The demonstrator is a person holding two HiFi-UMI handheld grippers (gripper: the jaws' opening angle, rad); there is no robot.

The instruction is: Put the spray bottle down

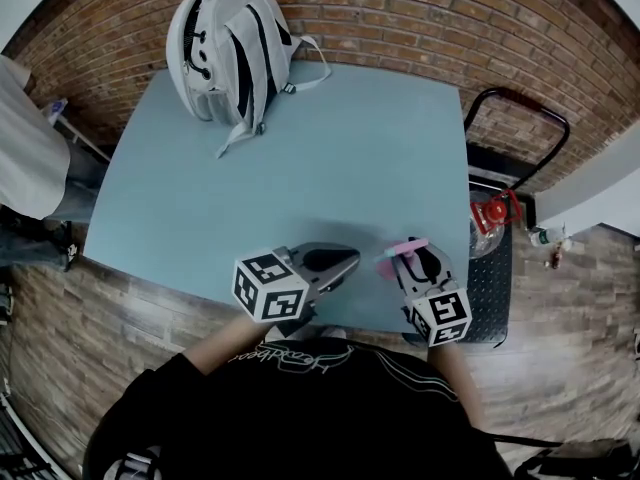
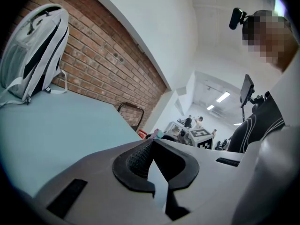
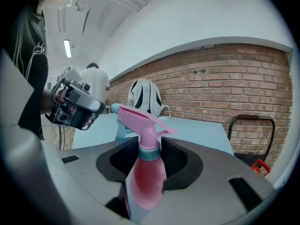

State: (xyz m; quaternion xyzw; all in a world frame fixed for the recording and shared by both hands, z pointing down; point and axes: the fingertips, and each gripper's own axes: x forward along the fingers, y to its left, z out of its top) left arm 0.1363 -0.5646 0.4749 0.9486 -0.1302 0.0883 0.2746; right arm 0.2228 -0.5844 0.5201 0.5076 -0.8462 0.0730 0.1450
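A pink spray bottle (image 3: 145,172) with a teal collar and pink trigger head stands upright between the pads of my right gripper (image 3: 147,149), which is shut on its body. From the head view the bottle's head (image 1: 405,248) shows just over the near right part of the light blue table (image 1: 350,158), at the tip of the right gripper (image 1: 412,258). My left gripper (image 1: 350,258) hovers over the table's near edge beside it, its tips together and nothing between them. In the left gripper view its jaws (image 2: 151,142) meet at the tip.
A white and black backpack (image 1: 225,53) lies at the table's far left corner. A black cart (image 1: 500,218) with a red object stands at the table's right side. A brick wall runs behind. Another person (image 1: 20,138) stands at the far left.
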